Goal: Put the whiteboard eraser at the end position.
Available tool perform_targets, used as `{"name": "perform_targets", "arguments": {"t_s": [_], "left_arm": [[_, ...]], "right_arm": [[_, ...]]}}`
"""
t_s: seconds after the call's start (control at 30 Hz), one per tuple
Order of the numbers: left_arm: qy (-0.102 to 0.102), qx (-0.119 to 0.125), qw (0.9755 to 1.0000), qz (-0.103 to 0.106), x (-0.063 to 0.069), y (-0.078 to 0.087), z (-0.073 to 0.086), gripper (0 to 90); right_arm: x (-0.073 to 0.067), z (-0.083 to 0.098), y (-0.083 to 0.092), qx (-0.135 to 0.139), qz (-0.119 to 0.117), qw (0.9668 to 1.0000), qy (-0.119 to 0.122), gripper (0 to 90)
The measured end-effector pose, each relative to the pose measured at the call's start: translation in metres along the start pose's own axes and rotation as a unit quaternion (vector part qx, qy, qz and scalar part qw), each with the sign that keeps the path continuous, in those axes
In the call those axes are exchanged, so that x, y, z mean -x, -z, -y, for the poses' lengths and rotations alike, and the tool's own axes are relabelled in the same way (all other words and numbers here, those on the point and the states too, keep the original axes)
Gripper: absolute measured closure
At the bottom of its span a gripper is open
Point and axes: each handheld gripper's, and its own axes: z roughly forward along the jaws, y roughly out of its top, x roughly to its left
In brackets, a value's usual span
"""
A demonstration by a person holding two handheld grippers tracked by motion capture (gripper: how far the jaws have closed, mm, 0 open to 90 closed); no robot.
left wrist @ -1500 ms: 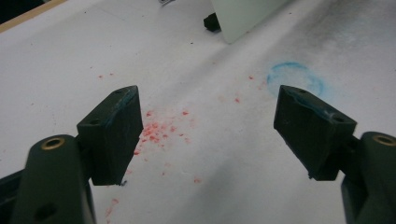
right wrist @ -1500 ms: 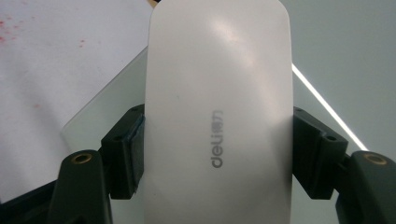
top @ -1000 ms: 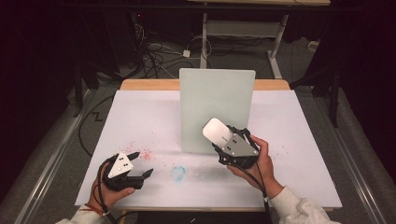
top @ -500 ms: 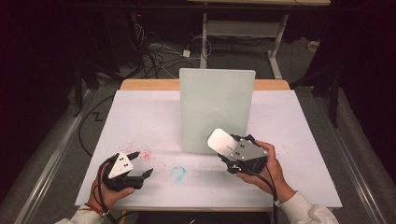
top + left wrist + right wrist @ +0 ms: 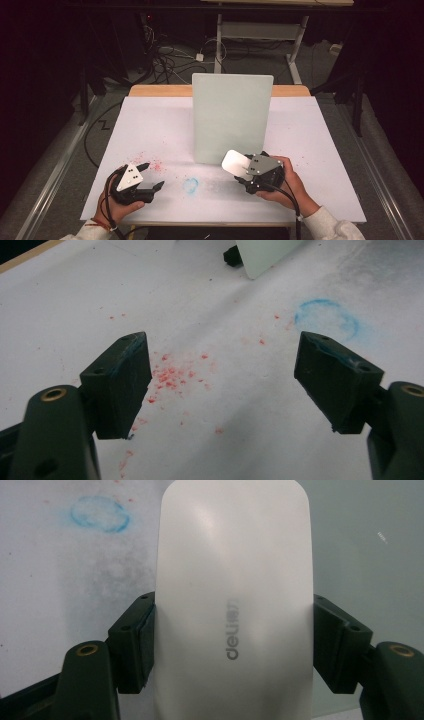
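Note:
My right gripper [image 5: 246, 171] is shut on a white eraser-like block [image 5: 236, 162] marked "deli", held at its sides low over the table, just in front of the upright pale green board [image 5: 231, 117]. In the right gripper view the white block [image 5: 234, 600] stands between both jaws, with the board [image 5: 365, 555] behind it. My left gripper [image 5: 151, 176] rests at the front left of the table, open, nothing between its fingers [image 5: 117, 382]. A blue chalk ring [image 5: 190, 185] lies on the white sheet between the two grippers.
The white sheet [image 5: 150, 130] covers the table; red crumbs [image 5: 170, 375] are scattered just ahead of the left gripper. The blue ring [image 5: 327, 322] and a grey smudge [image 5: 117, 572] mark the sheet. The board's black foot [image 5: 231, 255] stands behind. Cables and desk legs lie beyond the far edge.
My right gripper has drawn back toward the front edge and lower, carrying the white block away from the board's face. The left gripper has stayed still.

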Motion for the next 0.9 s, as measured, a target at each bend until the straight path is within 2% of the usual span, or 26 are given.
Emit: {"name": "perform_targets", "arguments": {"t_s": [0.13, 0.47, 0.6, 0.67, 0.83, 0.9], "left_arm": [[-0.003, -0.001, 1.0, 0.002, 0.001, -0.001, -0.001, 22.1], [-0.004, -0.003, 1.0, 0.003, 0.002, 0.0, -0.001, 22.1], [-0.004, -0.004, 1.0, 0.004, 0.003, 0.0, -0.001, 22.1], [-0.003, -0.004, 1.0, 0.004, 0.002, 0.0, -0.001, 22.1], [-0.005, -0.004, 1.0, 0.005, 0.003, 0.0, -0.001, 22.1], [-0.005, -0.004, 1.0, 0.005, 0.003, 0.0, -0.001, 22.1]], "right_arm": [[-0.001, 0.002, -0.002, -0.014, -0.011, 0.9998, 0.007, 30.6], [-0.006, -0.003, -0.015, -0.043, -0.06, 0.9969, 0.028, 30.5], [-0.012, -0.007, -0.022, -0.056, -0.086, 0.9937, 0.046, 30.5], [-0.016, -0.009, -0.025, -0.068, -0.102, 0.9905, 0.062, 30.5], [-0.023, -0.014, -0.032, -0.082, -0.121, 0.9854, 0.087, 30.5], [-0.026, -0.015, -0.035, -0.083, -0.121, 0.9853, 0.087, 30.5]]}}
